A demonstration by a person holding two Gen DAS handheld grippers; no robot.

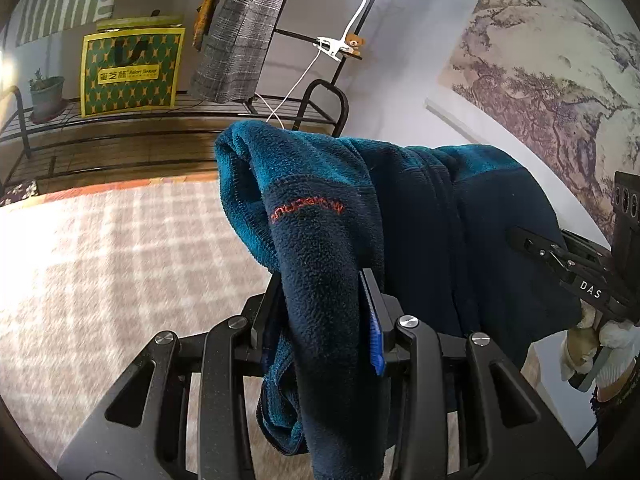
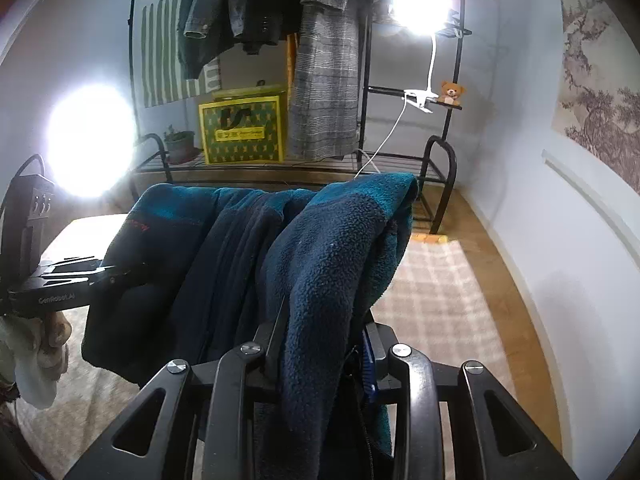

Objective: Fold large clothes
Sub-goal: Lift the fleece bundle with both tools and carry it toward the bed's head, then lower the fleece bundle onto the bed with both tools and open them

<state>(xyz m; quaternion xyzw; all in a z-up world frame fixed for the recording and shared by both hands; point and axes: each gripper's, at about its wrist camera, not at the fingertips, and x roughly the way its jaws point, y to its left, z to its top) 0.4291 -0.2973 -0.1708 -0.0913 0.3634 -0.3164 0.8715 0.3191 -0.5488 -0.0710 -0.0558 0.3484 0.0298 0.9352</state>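
Observation:
A dark blue and teal fleece jacket (image 1: 400, 216) with red chest lettering hangs lifted in the air between my two grippers, above a checked rug (image 1: 100, 260). My left gripper (image 1: 324, 300) is shut on one bunched edge of the fleece, which drapes over and down between its fingers. My right gripper (image 2: 320, 332) is shut on the other bunched edge of the fleece (image 2: 320, 248). The right gripper also shows at the right of the left wrist view (image 1: 520, 240), and the left gripper at the left of the right wrist view (image 2: 120, 270), both gripping the cloth.
A black metal clothes rack (image 2: 444, 184) stands behind with hanging coats (image 2: 324, 80), a green and yellow bag (image 2: 244, 130), a potted plant (image 2: 180, 146) and a clip lamp (image 2: 420, 8). A wall with a landscape print (image 1: 560, 92) is at the right. Wooden floor (image 2: 472, 224) borders the rug.

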